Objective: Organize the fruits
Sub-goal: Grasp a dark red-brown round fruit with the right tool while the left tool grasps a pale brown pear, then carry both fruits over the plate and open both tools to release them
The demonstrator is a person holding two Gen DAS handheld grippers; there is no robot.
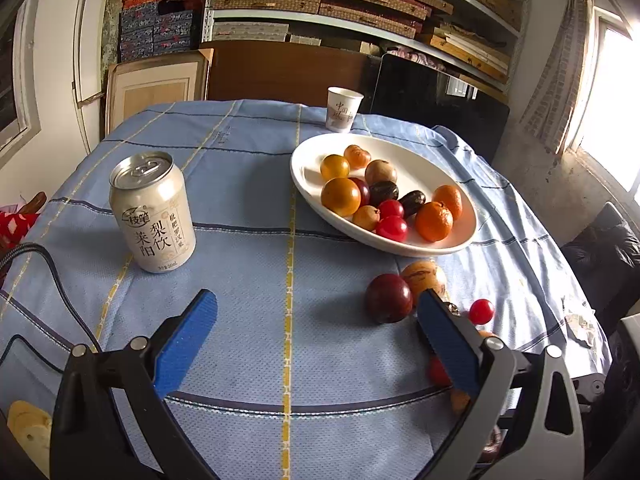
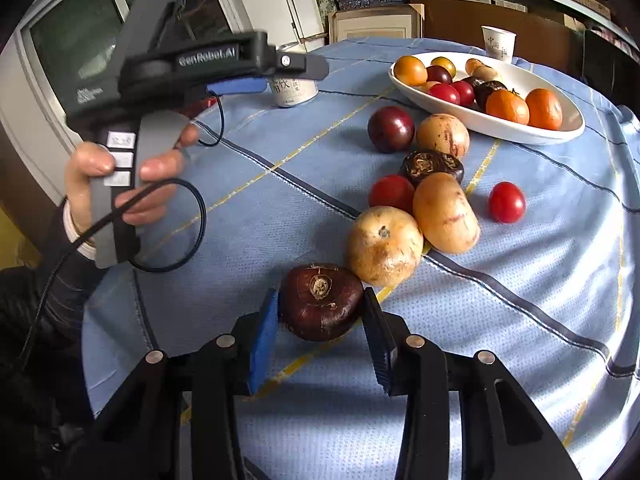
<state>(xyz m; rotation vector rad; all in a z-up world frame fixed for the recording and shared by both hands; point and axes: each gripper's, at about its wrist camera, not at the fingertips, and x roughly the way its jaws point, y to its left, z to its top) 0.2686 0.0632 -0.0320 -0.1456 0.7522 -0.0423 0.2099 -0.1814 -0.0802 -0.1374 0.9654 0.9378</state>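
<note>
Item: right gripper (image 2: pixel 320 320). Your blue pads sit flush against either side of the dark brown water chestnut (image 2: pixel 320 302), which lies on the blue cloth (image 2: pixel 280 184) nearest you. You have it clamped across its widest part, crown up, so it should lift without rolling.

Item: left gripper (image 1: pixel 316 328). Its jaws stand wide apart with nothing between them. You hold it above bare cloth, away from the pile, probably to keep the right hand's path free.

Item: white dish (image 2: pixel 568 128). Far side of the table, already carrying oranges, cherry tomatoes, yellow and dark fruits. By the look of it, this is where the loose pieces are meant to go.

Item: loose fruit. Two pale tan fruits (image 2: pixel 412 232) touch each other just beyond the chestnut; a second dark chestnut (image 2: pixel 432 166), a red tomato (image 2: pixel 506 202) lying apart, a plum (image 2: pixel 391 129) and another tan fruit (image 2: pixel 442 135) lie nearer the dish. All are yet to be moved.

Item: drink can (image 1: pixel 154 212) and paper cup (image 1: pixel 343 109). Both upright, clear of the fruit. The can is partly hidden in the right view, so its exact gap from the left gripper cannot be told.
</note>
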